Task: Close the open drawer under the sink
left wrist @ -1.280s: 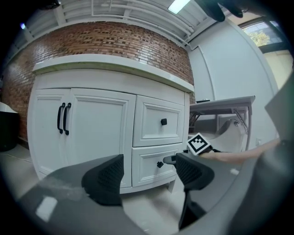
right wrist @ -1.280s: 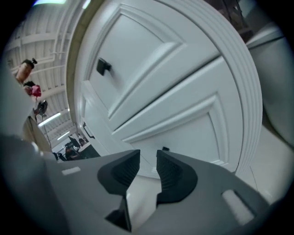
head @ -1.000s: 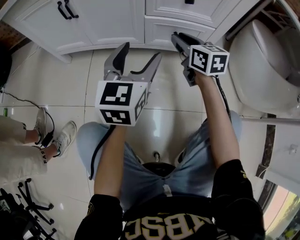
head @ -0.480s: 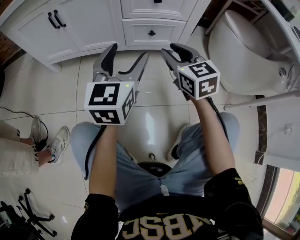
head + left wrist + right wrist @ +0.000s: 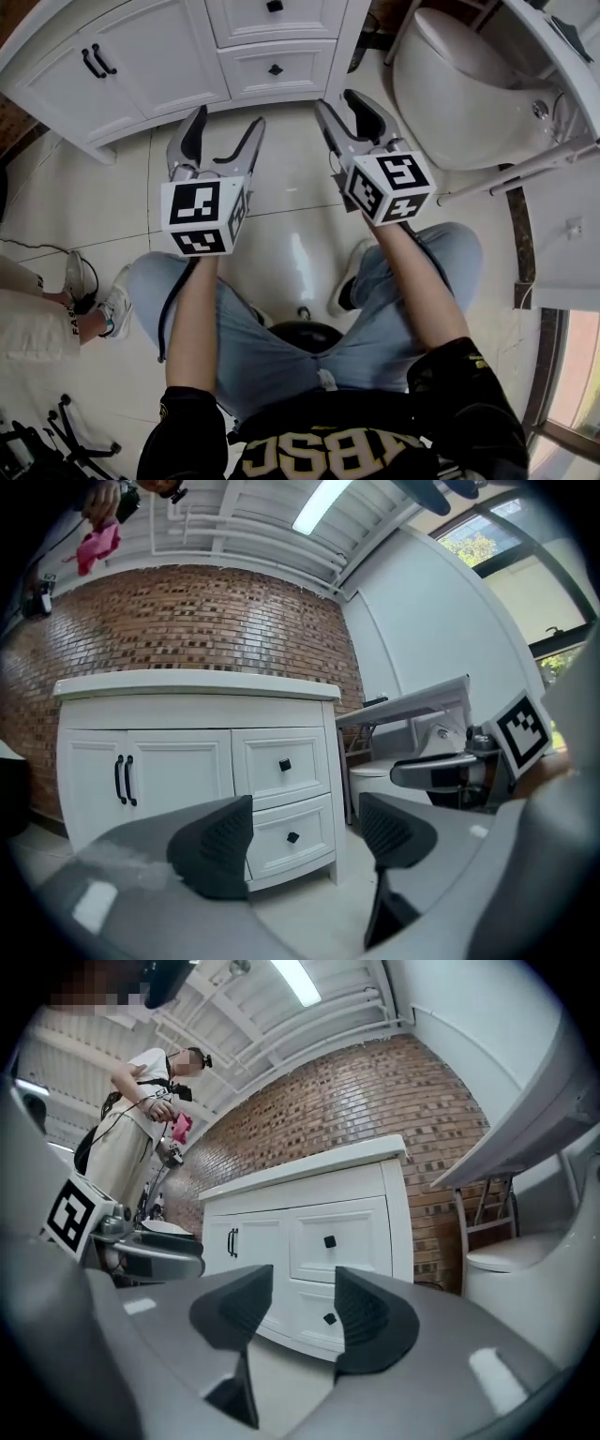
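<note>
You hold both bare forearms (image 5: 199, 319) stretched forward from your seat, each hand keeping its tongs about level and pointed at the white panelled vanity cabinet (image 5: 159, 66) on the far side of the glossy tiled floor (image 5: 281, 183). Your left gripper (image 5: 226, 120) has its jaws spread wide and empty, while your right gripper (image 5: 339, 101), nearer the white toilet (image 5: 450, 84) on the right, has narrower jaws that are opening, also empty. The lower white drawer with the black square knob (image 5: 276, 69) sits flush in the cabinet's right part, beyond the gap between the two grippers and touched by neither.
</note>
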The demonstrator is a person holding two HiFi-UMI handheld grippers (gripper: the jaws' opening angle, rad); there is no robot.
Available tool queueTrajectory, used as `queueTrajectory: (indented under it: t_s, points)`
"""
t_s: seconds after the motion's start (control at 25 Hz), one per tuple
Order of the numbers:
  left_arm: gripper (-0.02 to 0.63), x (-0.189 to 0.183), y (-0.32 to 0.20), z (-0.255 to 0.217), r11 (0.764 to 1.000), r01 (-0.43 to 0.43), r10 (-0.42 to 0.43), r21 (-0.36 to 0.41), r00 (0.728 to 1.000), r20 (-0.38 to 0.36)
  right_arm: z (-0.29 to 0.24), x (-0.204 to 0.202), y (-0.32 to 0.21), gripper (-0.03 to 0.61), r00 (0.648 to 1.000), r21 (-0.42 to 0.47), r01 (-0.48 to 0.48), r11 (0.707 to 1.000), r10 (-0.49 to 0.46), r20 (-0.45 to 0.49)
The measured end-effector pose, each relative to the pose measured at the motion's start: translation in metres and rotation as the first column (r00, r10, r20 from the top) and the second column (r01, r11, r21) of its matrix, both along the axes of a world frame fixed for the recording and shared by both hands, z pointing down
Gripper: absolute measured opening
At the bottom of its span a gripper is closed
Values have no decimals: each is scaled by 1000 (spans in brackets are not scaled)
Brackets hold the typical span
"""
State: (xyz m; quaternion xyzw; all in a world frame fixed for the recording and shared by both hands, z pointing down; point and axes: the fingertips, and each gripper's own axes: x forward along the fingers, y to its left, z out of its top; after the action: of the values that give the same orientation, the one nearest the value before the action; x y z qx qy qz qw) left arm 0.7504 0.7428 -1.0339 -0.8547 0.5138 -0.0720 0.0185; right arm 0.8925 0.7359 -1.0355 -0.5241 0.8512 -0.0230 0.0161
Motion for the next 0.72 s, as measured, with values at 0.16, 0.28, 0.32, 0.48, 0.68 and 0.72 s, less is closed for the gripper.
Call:
queueTrajectory:
  t_s: [0.16, 0.28, 0.32, 0.48, 0.68, 0.72]
  points:
    - [359, -3, -2, 2, 999, 36, -36, 6, 999, -20, 11, 7, 2, 402, 997, 6, -67, 998, 67, 33]
    - [359, -6, -5, 1, 997, 69, -68, 21, 997, -42, 12, 12, 4, 422, 994, 21, -103, 994, 102, 41]
    - [359, -7, -6, 1, 997, 78, -77, 27, 996, -47, 10, 14, 4, 423, 993, 31, -117, 993, 116, 38]
    - [359, -11, -8, -1, 995, 97, -94, 38, 994, -62, 2, 22, 1, 422, 987, 51, -161, 986, 162, -23]
    - [359, -7, -7, -1, 995, 90, -87, 44, 994, -60, 6, 20, 0, 420, 984, 40, -159, 987, 161, -73]
    - [357, -6, -7, -1, 995, 87, -85, 44, 995, -58, 7, 19, 0, 420, 985, 38, -156, 987, 159, -74]
